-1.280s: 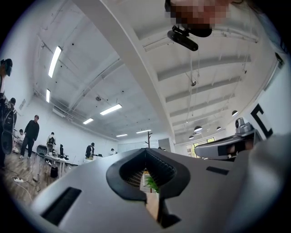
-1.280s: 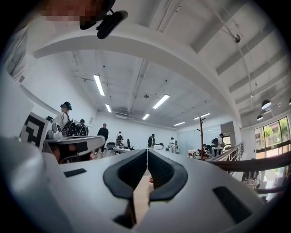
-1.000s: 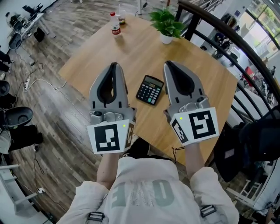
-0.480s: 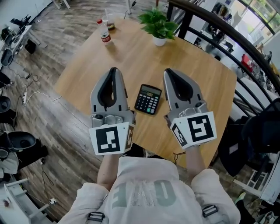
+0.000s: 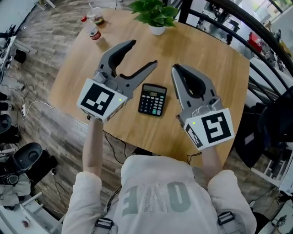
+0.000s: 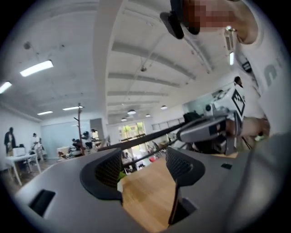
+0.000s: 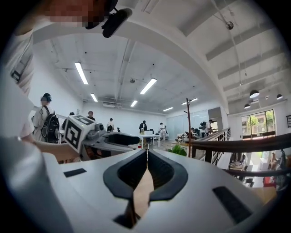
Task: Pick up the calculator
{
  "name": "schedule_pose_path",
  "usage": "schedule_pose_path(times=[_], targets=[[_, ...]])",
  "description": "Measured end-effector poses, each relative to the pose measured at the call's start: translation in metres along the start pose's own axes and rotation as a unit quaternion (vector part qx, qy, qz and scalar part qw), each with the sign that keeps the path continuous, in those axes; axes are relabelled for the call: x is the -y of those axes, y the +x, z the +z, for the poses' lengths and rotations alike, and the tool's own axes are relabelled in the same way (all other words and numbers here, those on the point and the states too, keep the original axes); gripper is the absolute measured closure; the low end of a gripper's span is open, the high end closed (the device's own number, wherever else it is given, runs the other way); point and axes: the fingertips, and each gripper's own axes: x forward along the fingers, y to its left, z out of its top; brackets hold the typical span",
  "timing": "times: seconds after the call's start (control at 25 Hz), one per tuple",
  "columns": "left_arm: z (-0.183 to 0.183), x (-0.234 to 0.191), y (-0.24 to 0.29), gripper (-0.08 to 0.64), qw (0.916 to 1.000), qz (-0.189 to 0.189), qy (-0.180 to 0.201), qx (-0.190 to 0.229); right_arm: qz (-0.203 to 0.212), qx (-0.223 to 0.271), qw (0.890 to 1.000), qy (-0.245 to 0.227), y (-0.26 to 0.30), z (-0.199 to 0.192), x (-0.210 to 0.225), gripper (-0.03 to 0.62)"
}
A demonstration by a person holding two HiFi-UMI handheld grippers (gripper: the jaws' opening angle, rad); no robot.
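Note:
A black calculator (image 5: pixel 153 99) lies flat on the wooden table (image 5: pixel 206 64), near its front edge. My left gripper (image 5: pixel 143 53) hovers just left of the calculator and points diagonally across the table. Its jaws are opening, and nothing is between them. In the left gripper view only bare tabletop shows between the left gripper's (image 6: pixel 143 157) pads. My right gripper (image 5: pixel 175 67) hangs to the right of the calculator, shut and empty. Its jaws also meet in the right gripper view (image 7: pixel 146 152). The calculator shows in neither gripper view.
A potted plant (image 5: pixel 155 13) stands at the table's far edge, and a plastic bottle (image 5: pixel 93 31) at the far left corner. A dark railing (image 5: pixel 263 50) runs close along the table's right side. Wooden floor with cables lies to the left.
My left gripper has swung out to the left and turned to point diagonally right, and its jaws have gone from shut to wide apart. My right gripper shifted a little and stayed shut.

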Motion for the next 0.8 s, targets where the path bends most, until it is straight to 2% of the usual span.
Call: schedule_pose_path(times=[0.08, 0.12, 0.16, 0.24, 0.36, 0.48, 0.6, 0.68, 0.8], targets=[[-0.028, 0.004, 0.019, 0.268, 0.9945, -0.079, 0.033, -0.06, 0.002, -0.013, 1.0, 0.004, 0.004, -0.01, 0.005, 0.571], [-0.045, 0.008, 0.027, 0.268, 0.9876, -0.12, 0.04, -0.093, 0.003, -0.019, 1.0, 0.007, 0.008, -0.016, 0.007, 0.571], [-0.063, 0.012, 0.034, 0.268, 0.9776, -0.162, 0.043, -0.127, 0.005, -0.026, 1.0, 0.01, 0.011, -0.023, 0.009, 0.571], [-0.104, 0.024, 0.043, 0.268, 0.949, -0.243, 0.042, -0.196, 0.008, -0.044, 0.999, 0.021, 0.018, -0.04, 0.013, 0.571], [-0.159, 0.047, 0.047, 0.268, 0.8916, -0.347, 0.034, -0.289, 0.013, -0.073, 0.997, 0.036, 0.028, -0.068, 0.017, 0.571], [-0.206, 0.065, 0.042, 0.268, 0.8227, -0.43, 0.017, -0.371, 0.023, -0.088, 0.995, 0.043, 0.04, -0.088, 0.018, 0.571], [-0.244, 0.08, 0.033, 0.268, 0.7527, -0.494, -0.005, -0.435, 0.035, -0.102, 0.993, 0.041, 0.047, -0.104, 0.013, 0.571], [-0.262, 0.096, 0.031, 0.268, 0.7175, -0.525, -0.019, -0.457, 0.04, -0.113, 0.992, 0.051, 0.045, -0.116, 0.014, 0.571], [-0.285, 0.118, 0.03, 0.268, 0.675, -0.552, -0.013, -0.489, 0.041, -0.123, 0.989, 0.068, 0.039, -0.135, 0.022, 0.571]])
